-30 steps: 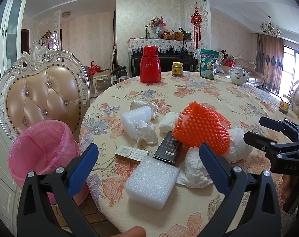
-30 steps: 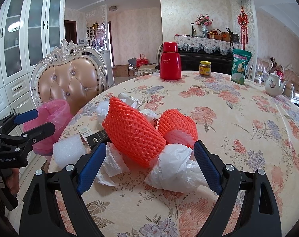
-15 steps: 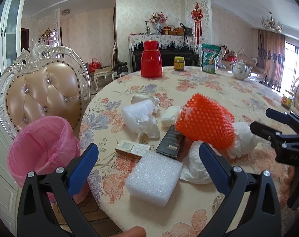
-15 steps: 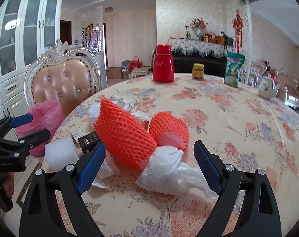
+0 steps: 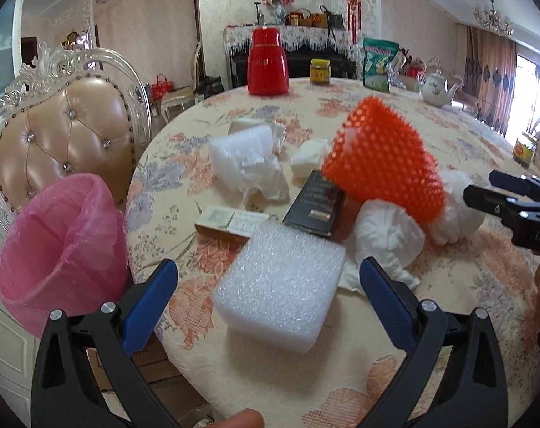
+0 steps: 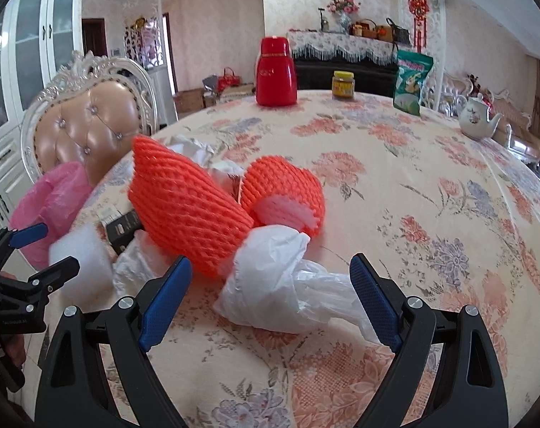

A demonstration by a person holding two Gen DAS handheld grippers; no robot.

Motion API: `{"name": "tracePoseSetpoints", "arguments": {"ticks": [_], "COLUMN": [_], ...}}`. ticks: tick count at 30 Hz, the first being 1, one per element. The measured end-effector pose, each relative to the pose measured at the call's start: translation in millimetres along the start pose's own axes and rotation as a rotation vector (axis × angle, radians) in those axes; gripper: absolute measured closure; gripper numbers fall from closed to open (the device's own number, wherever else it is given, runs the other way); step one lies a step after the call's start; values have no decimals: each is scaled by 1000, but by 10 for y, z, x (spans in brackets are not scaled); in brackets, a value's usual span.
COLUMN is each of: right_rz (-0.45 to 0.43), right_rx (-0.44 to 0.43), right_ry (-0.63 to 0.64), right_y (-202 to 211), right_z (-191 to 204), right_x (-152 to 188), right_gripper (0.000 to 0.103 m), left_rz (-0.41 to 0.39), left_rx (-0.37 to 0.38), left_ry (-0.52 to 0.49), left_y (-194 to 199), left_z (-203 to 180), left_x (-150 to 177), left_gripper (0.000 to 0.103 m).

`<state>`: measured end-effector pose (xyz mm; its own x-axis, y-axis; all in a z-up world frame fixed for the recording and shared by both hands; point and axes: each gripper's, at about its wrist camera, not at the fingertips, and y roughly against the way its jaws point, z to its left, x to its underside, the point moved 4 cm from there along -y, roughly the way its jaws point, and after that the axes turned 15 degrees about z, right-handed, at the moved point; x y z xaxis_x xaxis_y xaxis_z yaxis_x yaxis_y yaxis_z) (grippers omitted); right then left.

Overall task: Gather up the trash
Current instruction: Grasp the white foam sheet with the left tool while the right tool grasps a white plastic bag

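Note:
Trash lies on the floral table [image 5: 341,374]: a white foam block [image 5: 280,285], a black box [image 5: 314,203], a small carton [image 5: 230,221], crumpled tissues [image 5: 263,178], an orange foam net [image 5: 384,164] and a crumpled white bag [image 5: 387,242]. My left gripper [image 5: 268,267] is open, its fingers flanking the near end of the foam block. In the right wrist view two orange nets [image 6: 184,210] [image 6: 284,192] lie behind a white plastic bag [image 6: 280,285]. My right gripper [image 6: 270,260] stands open over that bag. A pink-lined bin [image 5: 59,246] stands beside the table's left edge.
A tufted chair [image 5: 63,128] stands behind the bin. At the table's far side are a red thermos [image 5: 267,62], a jar [image 5: 320,71], a green bag [image 5: 378,64] and a teapot [image 5: 436,89]. The table edge curves close under my left gripper.
Both grippers have come forward and lower: the foam block now sits between the left fingers, and the plastic bag reaches between the right fingers. Both stay open.

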<state>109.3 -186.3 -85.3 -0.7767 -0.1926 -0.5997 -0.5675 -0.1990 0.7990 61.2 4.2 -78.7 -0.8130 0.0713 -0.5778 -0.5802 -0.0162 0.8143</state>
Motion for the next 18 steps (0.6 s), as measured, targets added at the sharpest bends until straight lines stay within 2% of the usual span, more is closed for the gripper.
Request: {"name": "tracePoseSetpoints", "arguments": {"ticks": [4,7,9,10,11,18], "right_rz": [26,47,63,72,78,93], "right_rx": [21,33,42,43,46,48], "right_ry": [-5,-5,-9,-13,-14,-4], "right_y": [-100,-182,-228,-252,-271,-299], "right_z": [-18,-24,-35,-44,-50,-30], "right_x": [-8,-3,7,12,15,37], "right_gripper": [22,26,31,32,34,55], "left_rz": [20,35,49,59,62,62], "left_rx": [6,16,37,64,84,83], "left_ry": [-3,-8,-7,0,7,-7], "left_y": [-102,-157,-189,-206,-215,-222], "left_z": [16,18,21,26,32,-1], "left_x": [6,-3,4,4,2,-5], "left_gripper": [5,11,27,30,31,33]}}
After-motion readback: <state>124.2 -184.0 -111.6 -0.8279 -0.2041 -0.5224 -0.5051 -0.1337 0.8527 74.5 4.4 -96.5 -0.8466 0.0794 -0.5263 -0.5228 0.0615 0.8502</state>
